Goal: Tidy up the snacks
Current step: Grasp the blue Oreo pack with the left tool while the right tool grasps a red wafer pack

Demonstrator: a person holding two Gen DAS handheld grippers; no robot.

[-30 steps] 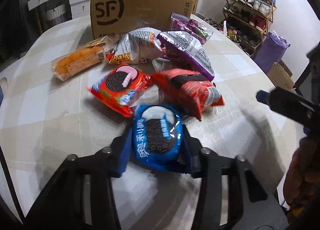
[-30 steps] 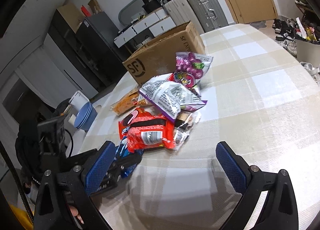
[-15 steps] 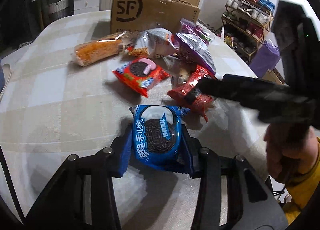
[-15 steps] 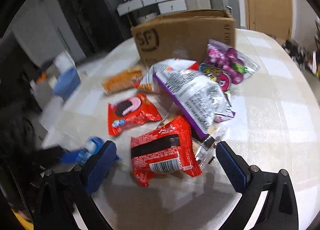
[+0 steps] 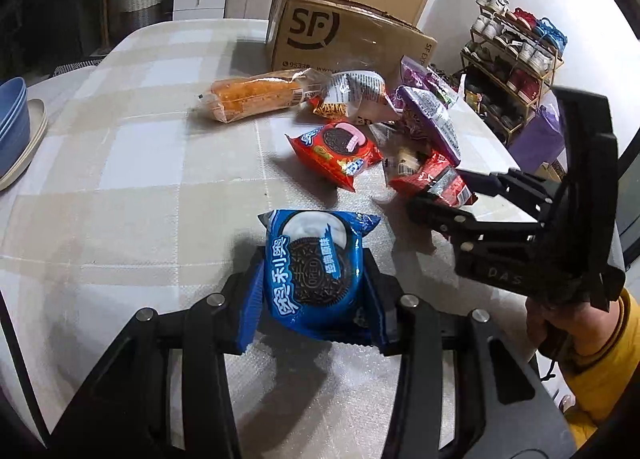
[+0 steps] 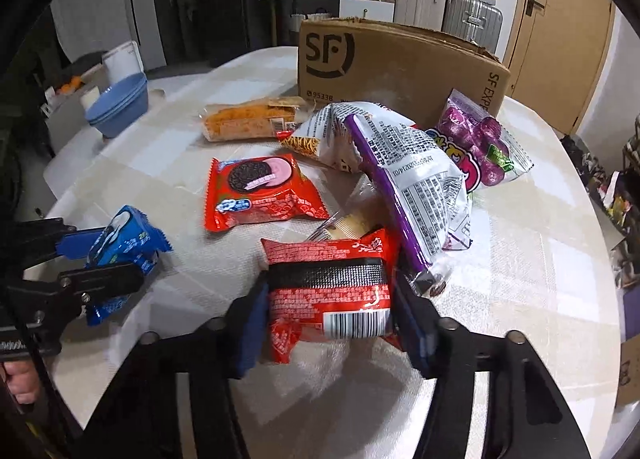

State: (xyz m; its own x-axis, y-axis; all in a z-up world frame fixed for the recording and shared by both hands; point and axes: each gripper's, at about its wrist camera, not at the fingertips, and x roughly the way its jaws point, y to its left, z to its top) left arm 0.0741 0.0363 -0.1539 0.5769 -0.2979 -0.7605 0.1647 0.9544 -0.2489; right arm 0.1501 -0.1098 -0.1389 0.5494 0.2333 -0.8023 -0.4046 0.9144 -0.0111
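My left gripper [image 5: 312, 299] is shut on a blue Oreo pack [image 5: 314, 271] just above the table's near part; the pack also shows in the right wrist view [image 6: 124, 247]. My right gripper [image 6: 328, 319] is closed around a red snack pack [image 6: 332, 291] at the front of the snack pile; the pack also shows in the left wrist view [image 5: 434, 179]. A red Oreo pack [image 6: 260, 191] lies flat behind it. An orange bread pack [image 6: 252, 119], a white noodle bag [image 6: 332, 131], a purple-edged white bag [image 6: 416, 183] and a purple candy bag [image 6: 484, 143] lie further back.
An SF cardboard box [image 6: 392, 63] stands at the table's far side behind the pile. Blue bowls [image 6: 120, 103] stand at the left edge. A shoe rack [image 5: 516, 59] stands beyond the table's right edge. Suitcases and drawers line the back wall.
My right gripper moved in from the right and closed around the red snack pack. My left gripper drew the blue Oreo pack back and left, away from the pile.
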